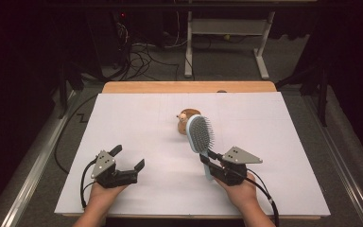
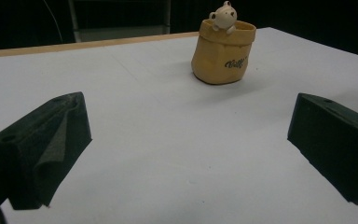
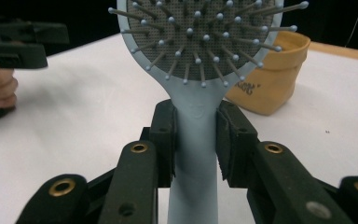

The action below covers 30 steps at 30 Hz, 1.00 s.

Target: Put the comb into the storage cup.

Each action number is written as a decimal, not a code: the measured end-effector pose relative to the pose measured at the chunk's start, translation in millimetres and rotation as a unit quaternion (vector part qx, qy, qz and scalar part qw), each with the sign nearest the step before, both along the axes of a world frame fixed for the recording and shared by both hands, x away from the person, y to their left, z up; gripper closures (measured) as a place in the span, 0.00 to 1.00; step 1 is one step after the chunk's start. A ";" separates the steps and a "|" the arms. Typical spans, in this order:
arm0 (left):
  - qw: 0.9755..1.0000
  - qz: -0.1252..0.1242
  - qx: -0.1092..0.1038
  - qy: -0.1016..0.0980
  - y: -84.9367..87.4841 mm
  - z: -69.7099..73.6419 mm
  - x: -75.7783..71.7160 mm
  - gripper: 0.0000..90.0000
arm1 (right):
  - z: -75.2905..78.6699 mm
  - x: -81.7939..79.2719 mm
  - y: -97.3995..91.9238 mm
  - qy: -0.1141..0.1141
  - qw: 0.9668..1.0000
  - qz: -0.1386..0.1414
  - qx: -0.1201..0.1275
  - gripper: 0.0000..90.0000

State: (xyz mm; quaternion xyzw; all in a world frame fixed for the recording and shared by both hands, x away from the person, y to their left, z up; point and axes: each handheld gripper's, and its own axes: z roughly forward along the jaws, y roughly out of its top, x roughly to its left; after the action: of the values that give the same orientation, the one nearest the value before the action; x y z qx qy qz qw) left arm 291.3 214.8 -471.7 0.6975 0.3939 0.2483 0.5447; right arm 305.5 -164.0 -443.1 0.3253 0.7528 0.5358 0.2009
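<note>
My right gripper is shut on the handle of a light blue hairbrush, whose bristled head tilts up toward the middle of the table. In the right gripper view the two pads squeeze the handle of the hairbrush. Just behind the brush head stands a small tan bag-shaped pot with a little bear figure on its rim. My left gripper rests near the front left, wide open with nothing in it. In the left gripper view its gap faces the pot farther off.
A white sheet covers the wooden table. Beyond the table's far edge are white desk legs and a tangle of cables on the grey floor. My left gripper and its hand show at far left in the right gripper view.
</note>
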 end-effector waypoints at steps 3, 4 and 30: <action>1.000 0.000 0.006 -0.002 -0.1 -0.6 -0.2 0.00 | -1.5 -2.6 0.1 -0.018 1.000 -0.008 0.012 0.80; 1.000 0.000 0.007 -0.003 -0.2 -0.9 -0.4 0.00 | -2.3 -3.2 -0.1 -0.022 1.000 -0.009 0.015 0.80; 1.000 -0.005 0.022 -0.016 -3.3 -1.1 -2.4 0.00 | -7.2 2.5 -8.9 -0.076 0.994 -0.042 0.060 0.80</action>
State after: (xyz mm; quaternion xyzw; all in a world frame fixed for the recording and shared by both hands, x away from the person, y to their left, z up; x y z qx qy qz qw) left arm 288.9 211.5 -472.8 0.7074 0.3755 0.2655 0.5368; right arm 308.1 -173.0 -450.3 0.3266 0.6876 0.5940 0.2603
